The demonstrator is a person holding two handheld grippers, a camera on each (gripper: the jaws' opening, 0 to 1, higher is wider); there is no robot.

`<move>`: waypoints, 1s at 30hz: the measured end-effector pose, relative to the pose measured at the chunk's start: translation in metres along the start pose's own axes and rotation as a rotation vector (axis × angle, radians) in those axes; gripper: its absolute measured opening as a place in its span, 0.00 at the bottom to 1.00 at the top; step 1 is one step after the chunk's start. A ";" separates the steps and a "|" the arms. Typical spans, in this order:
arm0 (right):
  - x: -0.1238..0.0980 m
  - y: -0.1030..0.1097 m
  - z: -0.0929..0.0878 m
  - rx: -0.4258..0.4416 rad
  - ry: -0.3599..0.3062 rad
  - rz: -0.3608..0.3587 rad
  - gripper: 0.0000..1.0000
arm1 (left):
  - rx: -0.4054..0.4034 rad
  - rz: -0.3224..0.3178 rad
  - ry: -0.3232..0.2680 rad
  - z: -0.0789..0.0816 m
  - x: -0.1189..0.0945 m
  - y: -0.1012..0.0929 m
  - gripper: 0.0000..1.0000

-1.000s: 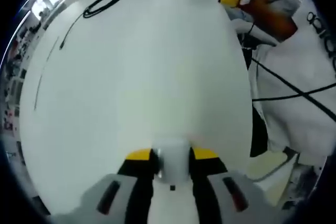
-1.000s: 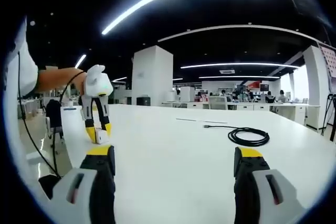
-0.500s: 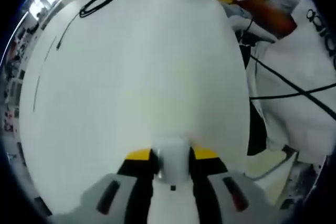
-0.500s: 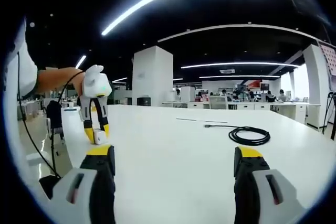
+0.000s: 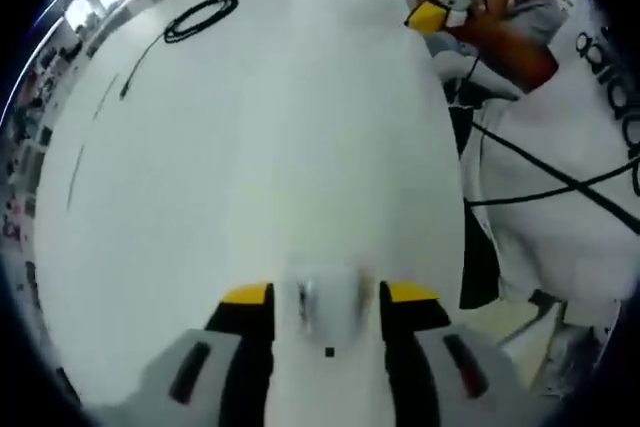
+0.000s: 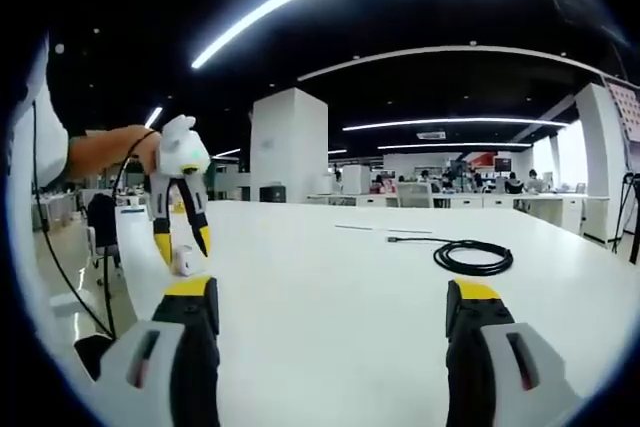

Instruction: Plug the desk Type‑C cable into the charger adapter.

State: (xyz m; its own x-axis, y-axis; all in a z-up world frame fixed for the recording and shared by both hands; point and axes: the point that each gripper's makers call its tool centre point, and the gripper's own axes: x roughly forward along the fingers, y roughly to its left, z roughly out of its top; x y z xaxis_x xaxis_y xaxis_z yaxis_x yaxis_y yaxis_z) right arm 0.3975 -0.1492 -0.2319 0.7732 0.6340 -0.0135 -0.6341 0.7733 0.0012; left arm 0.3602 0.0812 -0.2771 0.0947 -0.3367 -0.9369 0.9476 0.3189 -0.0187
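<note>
White charger (image 5: 330,299) stands between the left gripper's (image 5: 329,294) spread jaws; right gripper (image 6: 335,307), wide and empty, faces coiled cable (image 6: 473,257) at two o'clock.

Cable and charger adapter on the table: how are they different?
The cable is black; the charger adapter is white. The cable is long, thin and partly coiled in a loop; the charger adapter is a small chunky block. The charger adapter sits between the open jaws of the left hand-held gripper; the cable lies well away from it. Both rest on the white table, and they are not plugged together.
</note>
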 end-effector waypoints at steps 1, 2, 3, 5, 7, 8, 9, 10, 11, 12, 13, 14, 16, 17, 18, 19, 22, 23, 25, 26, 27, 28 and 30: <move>0.000 0.000 -0.001 0.002 0.001 -0.001 0.96 | -0.017 -0.013 -0.052 0.004 -0.004 -0.002 0.43; 0.000 -0.001 -0.001 0.004 0.002 -0.001 0.96 | -0.043 -0.025 -0.085 0.005 -0.006 -0.004 0.43; 0.000 -0.001 -0.001 0.005 0.002 -0.001 0.96 | -0.061 -0.031 -0.107 0.007 -0.008 -0.006 0.45; 0.000 0.000 -0.002 0.007 0.004 0.000 0.96 | -0.109 -0.039 -0.171 0.009 -0.014 -0.002 0.49; 0.001 0.001 -0.002 0.010 0.005 0.002 0.96 | -0.133 -0.034 -0.208 0.008 -0.017 0.003 0.54; 0.001 0.002 -0.003 0.011 0.006 0.004 0.96 | -0.153 -0.021 -0.223 0.007 -0.018 0.006 0.56; 0.002 0.002 -0.003 0.010 0.008 0.006 0.96 | -0.178 -0.003 -0.251 0.006 -0.020 0.012 0.60; 0.002 0.004 -0.003 0.010 0.009 0.008 0.96 | -0.187 0.008 -0.278 0.006 -0.022 0.015 0.61; 0.002 0.005 -0.003 0.011 0.009 0.009 0.96 | -0.199 0.023 -0.308 0.008 -0.024 0.018 0.62; 0.002 0.006 -0.004 0.012 0.011 0.009 0.96 | -0.220 0.040 -0.350 0.010 -0.027 0.022 0.63; 0.003 0.006 -0.004 0.012 0.012 0.010 0.96 | -0.243 0.056 -0.392 0.013 -0.029 0.025 0.66; 0.003 0.006 -0.004 0.012 0.012 0.010 0.96 | -0.262 0.074 -0.432 0.015 -0.032 0.028 0.69; 0.003 0.007 -0.004 0.012 0.012 0.013 0.96 | -0.263 0.118 -0.478 0.014 -0.035 0.031 0.77; 0.003 0.007 -0.004 0.010 0.014 0.014 0.96 | -0.261 0.143 -0.501 0.013 -0.037 0.033 0.78; 0.003 0.008 -0.004 0.009 0.015 0.015 0.96 | -0.270 0.155 -0.521 0.012 -0.038 0.033 0.80; 0.003 0.008 -0.004 0.008 0.017 0.016 0.96 | -0.280 0.165 -0.544 0.012 -0.038 0.032 0.82; 0.003 0.008 -0.005 0.010 0.021 0.015 0.96 | -0.311 0.211 -0.632 0.014 -0.041 0.033 0.89; 0.003 0.008 -0.006 0.010 0.022 0.017 0.96 | -0.326 0.230 -0.664 0.014 -0.042 0.034 0.91; 0.003 0.009 -0.006 0.005 0.026 0.018 0.96 | -0.335 0.271 -0.706 0.013 -0.044 0.033 0.94; 0.003 0.009 -0.006 0.003 0.026 0.018 0.96 | -0.343 0.289 -0.726 0.012 -0.045 0.033 0.95; 0.003 0.008 -0.005 0.003 0.026 0.019 0.96 | -0.342 0.306 -0.742 0.012 -0.046 0.033 0.96; 0.003 0.008 -0.005 0.003 0.025 0.019 0.96 | -0.334 0.325 -0.766 0.013 -0.048 0.034 0.96; 0.003 0.008 -0.005 0.001 0.024 0.018 0.96 | -0.343 0.394 -0.833 0.013 -0.055 0.037 0.98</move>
State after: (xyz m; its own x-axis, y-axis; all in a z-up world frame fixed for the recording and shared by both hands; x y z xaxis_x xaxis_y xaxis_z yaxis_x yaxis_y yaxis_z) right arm 0.3948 -0.1413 -0.2366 0.7614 0.6472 -0.0376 -0.6476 0.7620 0.0030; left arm 0.3943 0.0999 -0.2212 0.6948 -0.6259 -0.3544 0.6744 0.7381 0.0185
